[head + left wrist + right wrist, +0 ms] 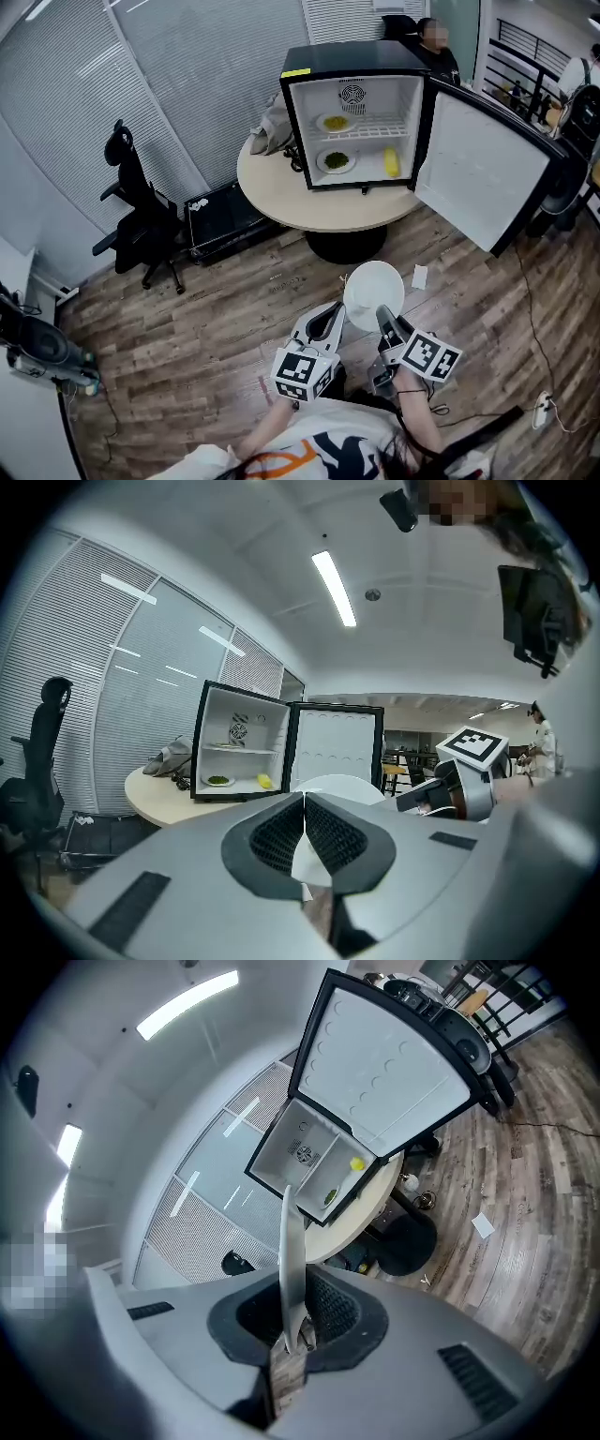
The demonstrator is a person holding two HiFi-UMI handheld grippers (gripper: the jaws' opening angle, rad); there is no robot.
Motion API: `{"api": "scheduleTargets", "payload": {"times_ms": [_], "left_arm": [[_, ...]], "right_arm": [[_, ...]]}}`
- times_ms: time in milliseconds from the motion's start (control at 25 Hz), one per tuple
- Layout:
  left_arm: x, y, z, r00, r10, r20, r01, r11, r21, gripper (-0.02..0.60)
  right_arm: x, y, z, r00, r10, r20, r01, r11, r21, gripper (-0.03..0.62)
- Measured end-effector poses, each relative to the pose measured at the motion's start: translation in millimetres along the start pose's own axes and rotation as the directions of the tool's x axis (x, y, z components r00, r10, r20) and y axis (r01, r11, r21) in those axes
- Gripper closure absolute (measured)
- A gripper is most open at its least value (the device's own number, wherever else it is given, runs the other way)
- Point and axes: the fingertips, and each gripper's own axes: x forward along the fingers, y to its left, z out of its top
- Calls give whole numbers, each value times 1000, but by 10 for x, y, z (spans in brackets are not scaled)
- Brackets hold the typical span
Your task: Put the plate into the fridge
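Observation:
A white plate [373, 292] is held over the wooden floor, with my right gripper [386, 325] shut on its near rim. In the right gripper view the plate [291, 1251] stands edge-on between the pads of that gripper [295, 1330]. My left gripper [325, 323] hangs just left of the plate, shut and with nothing in it [304, 797]; the plate [337, 785] shows behind its tips. The small fridge [352, 112] stands open on the round table [281, 192] ahead. Its door [478, 169] is swung out to the right.
Inside the fridge are a plate of yellow food [335, 122], a plate of greens [337, 160] and a yellow item [391, 162]. A black office chair [141, 216] and a black case [225, 214] stand left. A person [433, 42] sits behind the fridge.

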Motion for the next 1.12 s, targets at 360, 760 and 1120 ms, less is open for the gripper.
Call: {"api": "scheduleTargets", "payload": {"times_ms": [360, 760, 1120], "left_arm": [[349, 384, 28, 1000, -4, -5, 4, 1000, -5, 568], [932, 1096, 221, 999, -32, -12, 32, 999, -1, 568], [1349, 1730, 368, 997, -73, -6, 73, 997, -12, 568]], "right_arm": [[437, -52, 182, 1000, -25, 0, 25, 1000, 17, 563], [1240, -3, 447, 999, -52, -6, 52, 997, 50, 563], [1889, 83, 619, 996, -85, 7, 84, 993, 77, 563]]}}
